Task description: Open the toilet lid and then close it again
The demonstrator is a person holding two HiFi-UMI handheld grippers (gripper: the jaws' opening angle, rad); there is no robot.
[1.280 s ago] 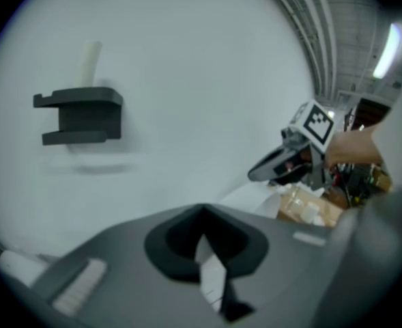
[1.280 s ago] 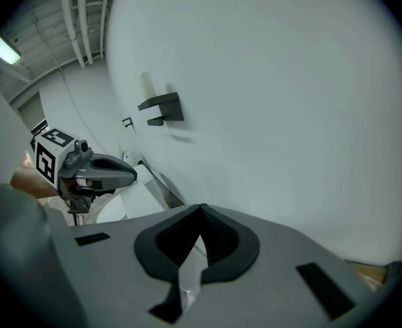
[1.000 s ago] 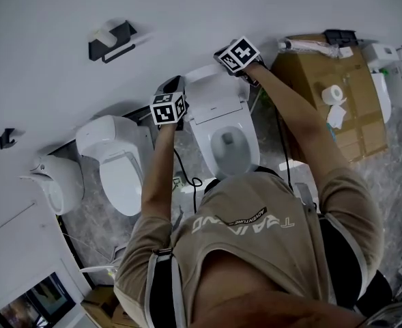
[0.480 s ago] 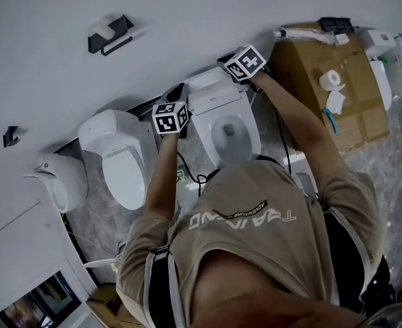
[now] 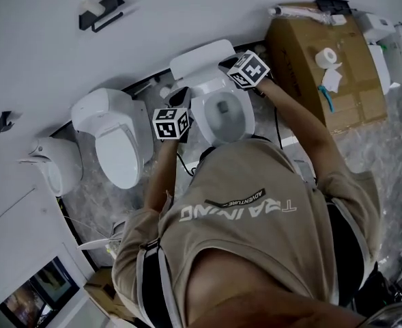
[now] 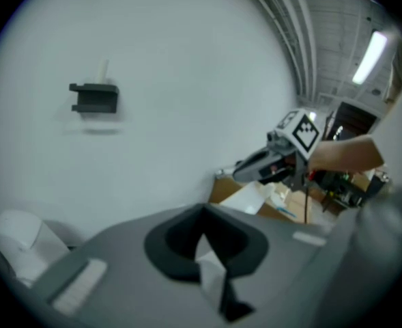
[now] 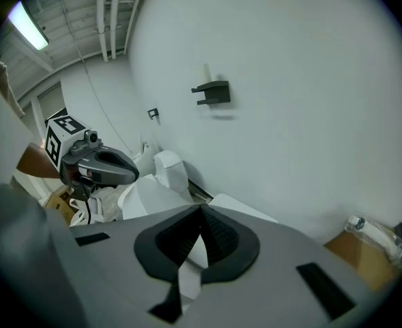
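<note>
White plastic toilet lid [image 5: 202, 59] is tipped up at the far end of the open white bowl [image 5: 222, 115], close to the wall. Left gripper [image 6: 201, 214] is by the bowl's left side and right gripper [image 7: 201, 210] by the lid's right edge, both with fingers together at the tips.

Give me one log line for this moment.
lid: raised, bowl uncovered | left gripper: jaws shut on lid edge | right gripper: jaws shut on lid edge | close: not yet done
</note>
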